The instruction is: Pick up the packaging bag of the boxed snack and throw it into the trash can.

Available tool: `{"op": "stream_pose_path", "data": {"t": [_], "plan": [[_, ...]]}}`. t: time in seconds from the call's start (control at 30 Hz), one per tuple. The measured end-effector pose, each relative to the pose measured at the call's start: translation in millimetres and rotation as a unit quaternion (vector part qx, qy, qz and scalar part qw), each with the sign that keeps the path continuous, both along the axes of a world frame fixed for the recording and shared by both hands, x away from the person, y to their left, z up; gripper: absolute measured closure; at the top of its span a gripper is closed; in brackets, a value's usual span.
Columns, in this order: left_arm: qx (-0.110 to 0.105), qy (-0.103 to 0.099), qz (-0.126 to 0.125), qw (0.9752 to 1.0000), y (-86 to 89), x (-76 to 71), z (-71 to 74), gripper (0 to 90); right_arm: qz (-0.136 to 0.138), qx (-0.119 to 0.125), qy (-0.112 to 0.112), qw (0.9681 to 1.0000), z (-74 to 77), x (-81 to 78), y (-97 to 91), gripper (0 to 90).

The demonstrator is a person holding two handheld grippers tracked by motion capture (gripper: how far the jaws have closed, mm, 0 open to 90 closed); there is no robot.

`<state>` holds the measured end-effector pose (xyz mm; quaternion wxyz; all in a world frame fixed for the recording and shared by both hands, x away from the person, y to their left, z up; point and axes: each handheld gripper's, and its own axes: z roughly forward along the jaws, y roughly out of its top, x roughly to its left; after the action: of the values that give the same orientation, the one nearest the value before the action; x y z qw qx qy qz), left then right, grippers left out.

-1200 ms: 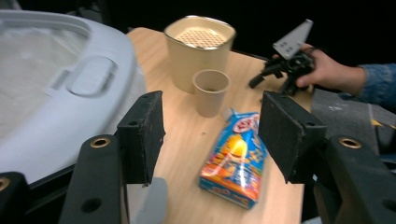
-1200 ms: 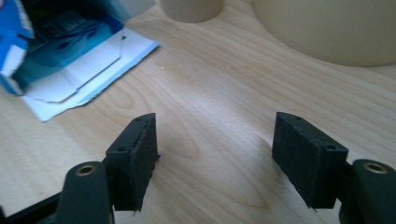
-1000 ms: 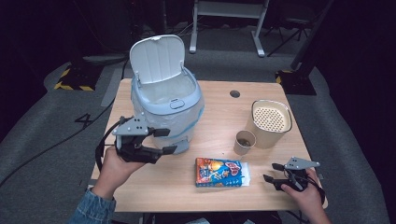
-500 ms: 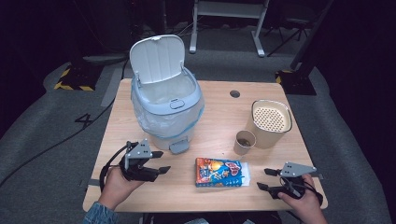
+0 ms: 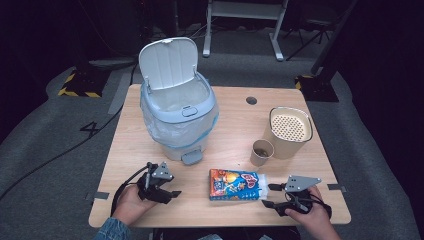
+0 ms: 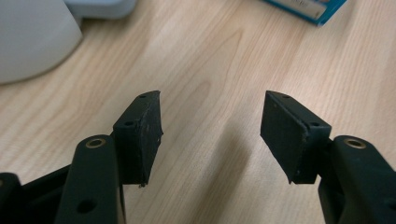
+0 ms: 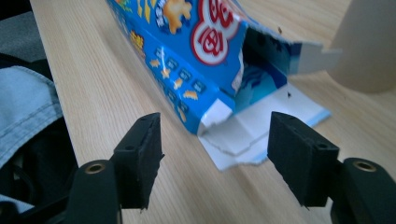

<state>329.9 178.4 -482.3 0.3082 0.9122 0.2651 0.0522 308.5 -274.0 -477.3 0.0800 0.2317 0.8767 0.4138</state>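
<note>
A blue snack box (image 5: 236, 184) lies flat near the table's front edge, its torn-open end (image 7: 254, 126) facing right. My right gripper (image 5: 270, 195) rests low on the table just right of that end, open, jaws wide apart with the torn flap ahead of them (image 7: 212, 140). My left gripper (image 5: 173, 189) sits open at the front left, pointing right toward the box, with bare wood between its jaws (image 6: 210, 128). A light blue pedal bin (image 5: 177, 112) stands at the back left with its lid up and a plastic liner inside.
A paper cup (image 5: 261, 152) stands right of centre, beside a beige container (image 5: 290, 131) with a perforated top. The bin's pedal (image 5: 192, 157) juts toward me. A round cable hole (image 5: 251, 100) lies at the back. The wooden table (image 5: 130, 145) is ringed by dark floor.
My left gripper has come down and back from beside the bin to the table's front left. My right gripper has shifted left toward the box's open end.
</note>
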Motion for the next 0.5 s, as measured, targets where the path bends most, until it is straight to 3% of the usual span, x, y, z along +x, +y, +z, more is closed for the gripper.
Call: {"op": "stream_pose_path", "data": {"t": [0.17,0.2,0.4,0.5], "plan": [[-0.001,-0.011,0.007,0.9999,2.6,1.5,-7.0,36.9,0.003,0.007,-0.011,0.9999,7.2,7.7,7.9,39.1],[0.0,-0.026,0.006,0.9997,3.0,1.2,-8.9,35.9,0.001,0.008,-0.011,0.9999,7.9,9.9,8.7,39.6],[-0.049,-0.057,-0.002,0.9972,10.4,2.7,-20.7,27.4,-0.002,0.015,-0.015,0.9998,11.8,20.5,14.6,41.2],[-0.052,-0.059,0.0,0.9969,10.6,3.2,-21.4,26.6,0.0,0.015,-0.018,0.9997,13.4,23.8,18.0,41.3]]}}
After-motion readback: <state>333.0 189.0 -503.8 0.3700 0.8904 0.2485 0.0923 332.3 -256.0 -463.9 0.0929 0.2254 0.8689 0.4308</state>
